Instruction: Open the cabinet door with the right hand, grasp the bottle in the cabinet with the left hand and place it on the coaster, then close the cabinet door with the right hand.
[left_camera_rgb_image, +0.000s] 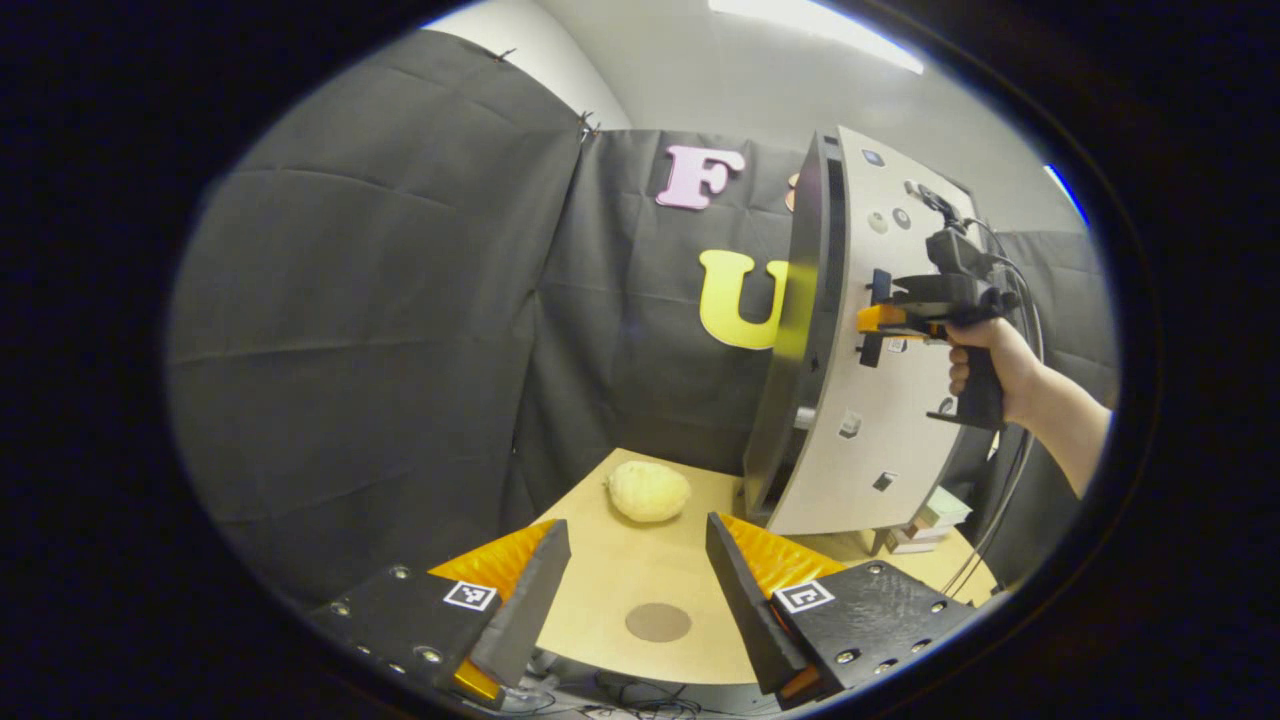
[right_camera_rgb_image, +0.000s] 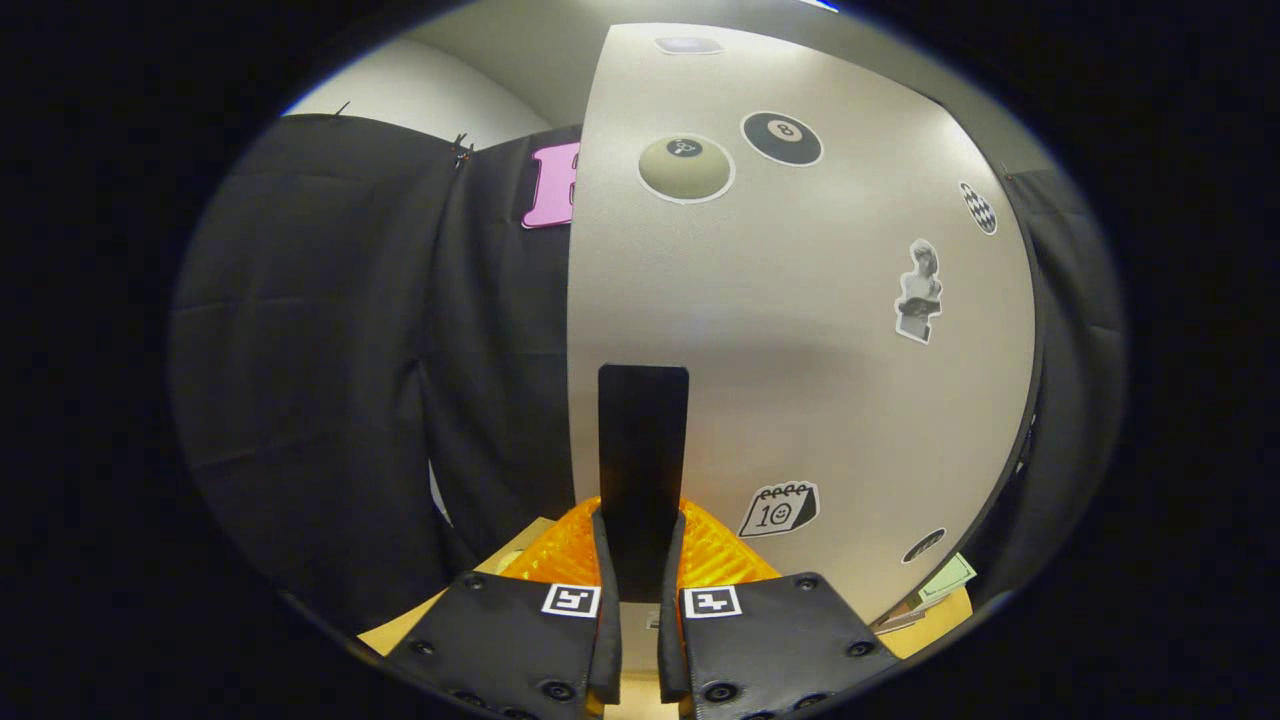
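Right gripper view: my right tool (right_camera_rgb_image: 640, 590) is clenching the dark handle (right_camera_rgb_image: 642, 470) of the cabinet door (right_camera_rgb_image: 800, 330), both fingers pressing its sides. Left gripper view: my left tool (left_camera_rgb_image: 640, 590) is hanging released over the counter (left_camera_rgb_image: 620, 580), its fingers spread wide above the round coaster (left_camera_rgb_image: 658, 622). Beyond it, a pale lumpy object (left_camera_rgb_image: 648, 490) is sitting near the cabinet (left_camera_rgb_image: 850, 400). I cannot see the bottle.
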